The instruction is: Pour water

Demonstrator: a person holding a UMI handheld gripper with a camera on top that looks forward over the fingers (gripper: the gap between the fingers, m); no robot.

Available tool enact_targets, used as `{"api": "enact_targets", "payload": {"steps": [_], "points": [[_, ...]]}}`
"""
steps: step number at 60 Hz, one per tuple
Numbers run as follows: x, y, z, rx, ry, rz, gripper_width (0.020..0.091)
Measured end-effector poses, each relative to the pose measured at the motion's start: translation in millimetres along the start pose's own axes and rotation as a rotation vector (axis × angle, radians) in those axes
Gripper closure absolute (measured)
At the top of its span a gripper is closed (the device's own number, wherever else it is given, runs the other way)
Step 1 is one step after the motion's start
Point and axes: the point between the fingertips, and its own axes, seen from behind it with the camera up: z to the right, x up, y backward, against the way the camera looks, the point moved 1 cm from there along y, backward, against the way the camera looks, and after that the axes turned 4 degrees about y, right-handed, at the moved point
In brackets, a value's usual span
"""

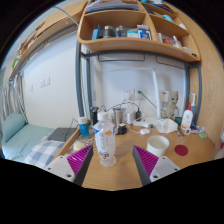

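A clear plastic water bottle (105, 142) with a pale label and an orange band stands upright on the wooden desk (120, 172), just ahead of my fingers and nearer the left one. A white cup (158, 146) stands on the desk to the right, beyond the right finger. My gripper (112, 165) is open, its magenta pads (78, 163) wide apart, and nothing is held between them. The bottle's base sits at the mouth of the gap, touching neither pad.
A red round lid (181, 150) lies right of the cup. Bottles, a kettle and cables crowd the back of the desk (130, 118). A white spray bottle (187, 121) stands far right. Shelves (130, 40) hang above. A bed (25, 140) lies to the left.
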Motion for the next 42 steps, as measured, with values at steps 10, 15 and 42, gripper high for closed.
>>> {"api": "enact_targets", "payload": {"steps": [10, 15, 42], "points": [[-3, -47, -26, 0.029, 0.031, -0.015, 0.0291], [-1, -66, -24, 0.002, 0.039, -0.018, 0.0293], [0, -148, -40, -0.075, 0.064, 0.105, 0.0602]]}}
